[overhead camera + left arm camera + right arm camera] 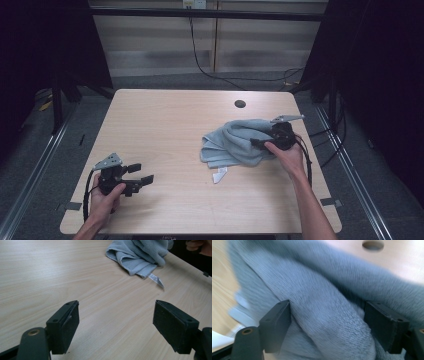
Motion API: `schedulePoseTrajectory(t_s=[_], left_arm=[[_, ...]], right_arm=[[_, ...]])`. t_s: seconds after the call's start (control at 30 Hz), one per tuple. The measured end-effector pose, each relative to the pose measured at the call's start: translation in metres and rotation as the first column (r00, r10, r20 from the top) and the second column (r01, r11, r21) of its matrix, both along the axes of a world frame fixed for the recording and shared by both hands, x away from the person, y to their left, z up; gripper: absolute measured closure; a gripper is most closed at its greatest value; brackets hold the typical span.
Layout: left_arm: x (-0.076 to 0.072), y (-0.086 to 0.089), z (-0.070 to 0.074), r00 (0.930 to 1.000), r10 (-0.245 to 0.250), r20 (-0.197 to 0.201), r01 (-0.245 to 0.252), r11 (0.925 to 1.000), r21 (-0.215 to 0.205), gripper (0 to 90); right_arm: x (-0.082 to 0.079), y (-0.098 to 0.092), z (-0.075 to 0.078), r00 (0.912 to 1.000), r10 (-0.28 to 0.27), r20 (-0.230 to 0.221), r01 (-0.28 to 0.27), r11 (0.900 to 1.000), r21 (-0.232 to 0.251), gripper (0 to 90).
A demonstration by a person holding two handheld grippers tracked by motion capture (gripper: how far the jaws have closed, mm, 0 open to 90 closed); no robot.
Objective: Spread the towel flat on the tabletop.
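Two tools in play on a light wood bench (165,125). Nearest, at the lower left of the high view, the left tool (141,174) is held in the left hand (106,197) just above the bench surface; jaws spread wide, released, nothing between them. Its grey three-cornered plate sits on top, cable trailing back toward the wrist. In the left gripper view the bare wood grain runs between the two black jaws.

Farther in, right of centre in the high view, a grey-blue towel (235,142) lies crumpled in a loose heap on the bench. A white care label (219,175) sticks out from its near edge; the same label shows at the upper right of the left gripper view.

The right tool (256,143), gripped by the right hand (285,150), is pushed into the towel's right side. In the right gripper view its jaws stand apart with towel folds bunched between them, not clenched.

Beyond the towel, a round cable hole (240,104) sits near the bench's far edge.
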State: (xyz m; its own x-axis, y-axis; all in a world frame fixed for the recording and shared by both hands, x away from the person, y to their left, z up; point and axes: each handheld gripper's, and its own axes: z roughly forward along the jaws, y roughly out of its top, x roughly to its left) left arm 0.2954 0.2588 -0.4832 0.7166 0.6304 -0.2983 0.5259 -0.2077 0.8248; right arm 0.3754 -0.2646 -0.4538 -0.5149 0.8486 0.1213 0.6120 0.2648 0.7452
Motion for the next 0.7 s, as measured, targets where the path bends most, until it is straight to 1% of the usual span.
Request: schedulePoseTrajectory(t_s=[0.03,0.1,0.13,0.17,0.2,0.23,0.27,0.3,0.33,0.37,0.4,0.47,0.5,0.53,0.6,0.63,0.67,0.7], left_arm=[[0.0,0.0,0.0,1.0,0.0,0.001,0.0,1.0,0.003,21.0],[0.0,0.0,-0.001,1.0,-0.001,0.001,0.001,1.0,0.009,21.1],[0.001,0.0,-0.001,1.0,-0.002,-0.002,0.002,1.0,0.009,21.0],[0.001,-0.001,-0.001,1.0,0.001,-0.001,-0.001,1.0,0.007,21.0],[0.0,-0.001,-0.001,1.0,0.0,0.0,0.0,1.0,0.009,21.1],[0.0,-0.001,0.0,1.0,-0.001,0.002,0.001,1.0,0.007,21.1],[0.0,-0.002,0.0,1.0,-0.002,0.003,0.002,1.0,0.006,21.1],[0.0,-0.002,0.0,1.0,-0.009,0.003,0.009,0.9999,0.008,21.1],[0.0,-0.003,0.0,0.9999,-0.01,0.002,0.01,0.9999,0.004,21.1],[0.0,-0.003,0.0,0.9999,-0.011,0.003,0.011,0.9999,0.009,21.1],[0.0,-0.004,0.0,0.9999,-0.012,0.006,0.012,0.9999,0.011,21.1],[0.0,-0.006,0.0,0.9998,-0.018,0.005,0.018,0.9997,0.015,21.1],[0.0,-0.006,0.0,0.9998,-0.021,0.006,0.021,0.9996,0.019,21.1],[0.0,-0.006,0.0,0.9998,-0.019,0.006,0.019,0.9996,0.02,21.1],[0.001,-0.007,0.0,0.9998,-0.02,0.005,0.02,0.9995,0.022,21.1],[0.0,-0.007,0.0,0.9998,-0.019,0.006,0.018,0.9996,0.022,21.1],[0.0,-0.007,0.0,0.9998,-0.021,0.008,0.021,0.9996,0.02,21.1],[0.0,-0.007,0.0,0.9997,-0.024,0.008,0.024,0.9996,0.015,21.1]], right_arm=[[0.002,0.001,-0.006,0.9999,-0.002,-0.012,0.001,1.0,-0.027,18.6],[0.005,0.002,-0.019,0.999,0.011,-0.042,-0.012,1.0,-0.027,19.3],[0.006,0.003,-0.03,0.9978,0.02,-0.063,-0.022,0.999,-0.032,20.6],[0.006,0.003,-0.03,0.9978,0.02,-0.063,-0.022,0.999,-0.032,20.6],[0.006,0.005,-0.036,0.9976,0.02,-0.066,-0.023,0.999,-0.033,28.8],[0.006,0.005,-0.036,0.9976,0.02,-0.066,-0.023,0.999,-0.033,28.8],[0.006,0.005,-0.039,0.997,0.023,-0.074,-0.026,0.999,-0.036,38.3],[0.006,0.005,-0.039,0.997,0.023,-0.074,-0.026,0.999,-0.036,38.3],[0.004,0.005,-0.04,0.9962,0.029,-0.082,-0.033,0.999,-0.042,48.6],[0.003,0.005,-0.04,0.9956,0.027,-0.09,-0.031,0.999,-0.042,51.7],[0.003,0.005,-0.04,0.9956,0.027,-0.09,-0.031,0.999,-0.042,51.7],[-0.001,0.008,-0.041,0.9947,0.03,-0.098,-0.031,0.999,-0.013,58.0],[-0.006,0.012,-0.043,0.9943,0.039,-0.099,-0.037,0.999,0.025,63.9],[-0.006,0.012,-0.043,0.9943,0.039,-0.099,-0.037,0.999,0.025,63.9],[-0.012,0.019,-0.043,0.9936,0.055,-0.099,-0.052,0.998,0.037,66.4],[-0.016,0.024,-0.043,0.9929,0.064,-0.1,-0.061,0.998,0.033,67.9],[-0.022,0.034,-0.041,0.9907,0.084,-0.107,-0.081,0.996,0.034,68.4],[-0.026,0.04,-0.041,0.9892,0.099,-0.108,-0.096,0.995,0.032,68.7]])
